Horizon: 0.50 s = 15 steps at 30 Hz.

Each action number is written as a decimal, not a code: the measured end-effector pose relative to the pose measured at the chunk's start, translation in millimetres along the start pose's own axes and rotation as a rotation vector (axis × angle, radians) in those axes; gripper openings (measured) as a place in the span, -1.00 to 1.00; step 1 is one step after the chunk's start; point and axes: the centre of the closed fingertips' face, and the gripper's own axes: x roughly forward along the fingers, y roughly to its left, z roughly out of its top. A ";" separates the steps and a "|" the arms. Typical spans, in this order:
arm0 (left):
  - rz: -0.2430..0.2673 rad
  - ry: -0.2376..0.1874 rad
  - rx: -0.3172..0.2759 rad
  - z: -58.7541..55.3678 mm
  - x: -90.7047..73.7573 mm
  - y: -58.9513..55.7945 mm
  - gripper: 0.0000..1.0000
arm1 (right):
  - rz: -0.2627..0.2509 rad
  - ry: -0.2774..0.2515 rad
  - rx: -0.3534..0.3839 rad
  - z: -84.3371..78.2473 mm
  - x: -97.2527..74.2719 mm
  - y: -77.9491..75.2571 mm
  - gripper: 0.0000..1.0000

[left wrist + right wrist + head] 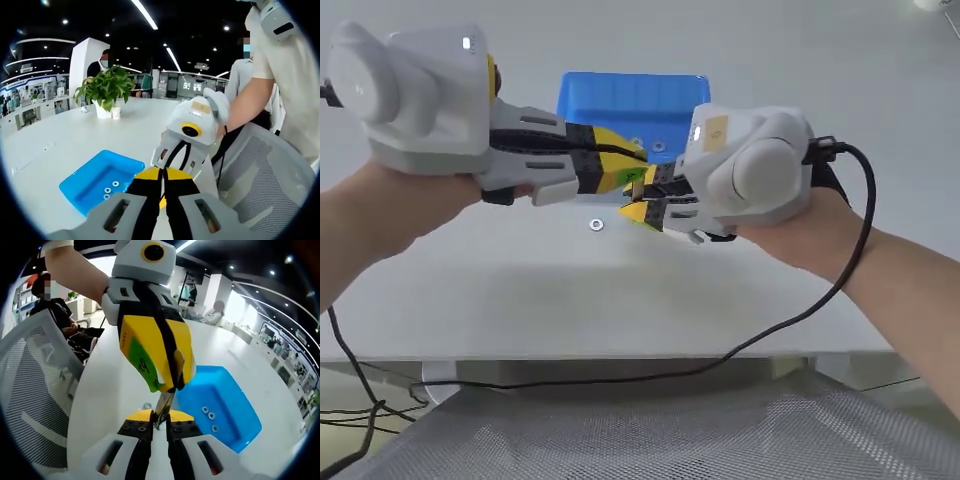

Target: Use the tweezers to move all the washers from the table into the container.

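The left gripper [172,382] clamps the tweezers [164,407]; the right gripper [159,421] seemingly pinches their tips (washer [596,225] below).

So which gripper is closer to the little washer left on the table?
Right, I think. The right gripper has its tips just beside the washer. The left gripper sits higher above it, holding the tweezers.

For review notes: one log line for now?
left gripper: shut on tweezers | right gripper: shut on tweezers | table: one washer seen | container: three washers
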 end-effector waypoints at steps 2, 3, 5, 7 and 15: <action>0.001 -0.004 0.000 2.5 0.0 1.4 -0.92 | -0.004 0.000 -0.002 1.8 -1.4 -2.5 -0.79; 0.002 -0.004 0.002 3.4 0.0 1.9 -0.92 | -0.004 0.000 -0.002 2.5 -1.7 -3.1 -0.79; 0.002 -0.006 0.002 5.1 -0.2 2.3 -0.92 | -0.006 -0.001 -0.004 4.0 -2.5 -4.3 -0.79; 0.002 -0.008 0.005 6.9 -0.8 2.9 -0.92 | -0.008 -0.001 -0.006 4.9 -3.2 -5.3 -0.79; 0.009 -0.013 0.018 18.3 -6.6 5.5 -0.92 | -0.016 -0.005 -0.019 16.1 -7.0 -11.0 -0.79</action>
